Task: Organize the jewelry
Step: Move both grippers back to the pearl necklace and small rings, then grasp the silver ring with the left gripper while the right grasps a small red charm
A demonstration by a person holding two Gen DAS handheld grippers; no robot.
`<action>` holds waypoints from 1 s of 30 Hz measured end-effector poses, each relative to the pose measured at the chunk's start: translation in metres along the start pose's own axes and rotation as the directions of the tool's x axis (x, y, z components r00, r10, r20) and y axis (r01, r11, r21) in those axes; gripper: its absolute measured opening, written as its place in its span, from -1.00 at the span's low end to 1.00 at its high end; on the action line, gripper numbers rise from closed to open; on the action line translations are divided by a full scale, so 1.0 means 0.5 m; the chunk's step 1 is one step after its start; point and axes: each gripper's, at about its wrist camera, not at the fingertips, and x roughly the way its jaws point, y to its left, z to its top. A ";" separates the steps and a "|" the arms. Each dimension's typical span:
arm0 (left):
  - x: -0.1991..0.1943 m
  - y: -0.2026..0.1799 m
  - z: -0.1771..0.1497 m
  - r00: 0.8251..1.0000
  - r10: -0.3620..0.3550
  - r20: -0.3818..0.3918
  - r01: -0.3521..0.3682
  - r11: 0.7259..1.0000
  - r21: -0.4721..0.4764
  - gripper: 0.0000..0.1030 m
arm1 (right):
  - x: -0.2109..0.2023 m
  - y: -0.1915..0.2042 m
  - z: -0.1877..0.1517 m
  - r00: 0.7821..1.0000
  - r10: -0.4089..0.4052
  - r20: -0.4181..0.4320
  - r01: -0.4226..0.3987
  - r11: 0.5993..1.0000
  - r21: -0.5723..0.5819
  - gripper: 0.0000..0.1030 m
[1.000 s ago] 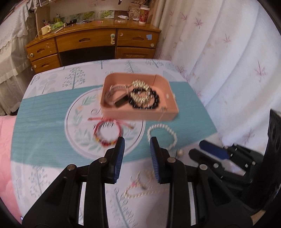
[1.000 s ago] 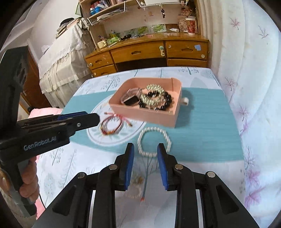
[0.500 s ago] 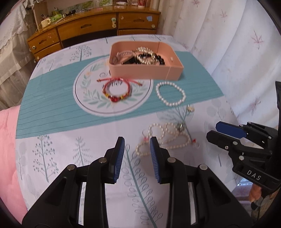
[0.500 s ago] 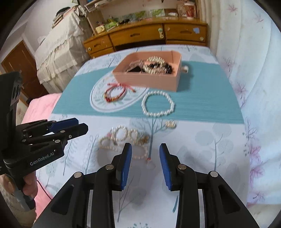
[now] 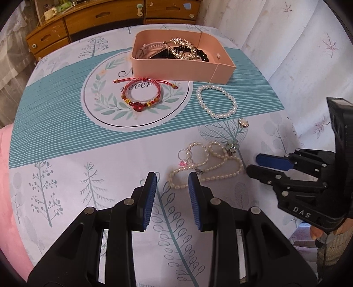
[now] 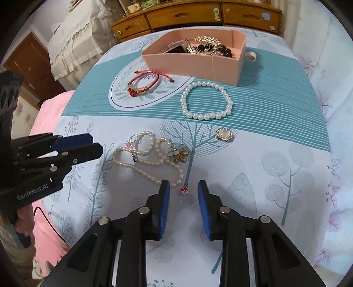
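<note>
A tangled pearl necklace (image 5: 207, 163) (image 6: 150, 159) lies on the cloth near the front. My left gripper (image 5: 172, 183) hovers open just short of its near end, nothing between the pads. My right gripper (image 6: 183, 192) points down over a small ring with a red bead (image 6: 187, 197). Its jaws are closing with the ring between them, and the pads do not touch it. Farther back lie a white pearl bracelet (image 5: 217, 101) (image 6: 206, 100) and a red cord bracelet (image 5: 141, 95) (image 6: 143, 85). The pink box (image 5: 183, 66) (image 6: 194, 64) behind them holds several pieces.
An oval brooch (image 6: 224, 134) (image 5: 243, 122) lies right of the necklace, with a flower charm (image 6: 178, 152) on the necklace. The table cloth (image 5: 88, 154) drops off at left onto pink bedding (image 6: 44, 114). A wooden dresser (image 6: 198, 13) stands behind, and a curtain (image 5: 297, 55) hangs at right.
Both grippers have come down and tipped toward the table, from facing the box to hovering over the necklace. The ring now lies between the right jaws, which stand slightly narrower.
</note>
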 end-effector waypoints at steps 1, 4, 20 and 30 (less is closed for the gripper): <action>0.003 0.001 0.004 1.000 -0.002 -0.003 0.002 1.000 0.002 -0.48 | 0.005 -0.001 0.004 1.000 0.002 -0.005 -0.002 1.000 -0.008 -0.48; 0.009 0.002 0.011 1.000 -0.003 -0.013 0.003 1.000 0.009 -0.48 | 0.017 -0.003 0.012 1.000 -0.002 -0.023 0.001 0.999 -0.042 -0.50; 0.069 -0.034 0.064 0.994 -0.042 -0.099 0.047 0.998 0.044 -0.48 | 0.030 -0.018 0.016 1.000 0.009 -0.023 -0.012 0.994 -0.113 -0.84; 0.102 -0.037 0.070 0.990 0.015 -0.140 -0.003 0.996 0.088 -0.49 | 0.020 -0.032 0.010 0.998 0.051 -0.021 -0.053 0.994 -0.097 -0.84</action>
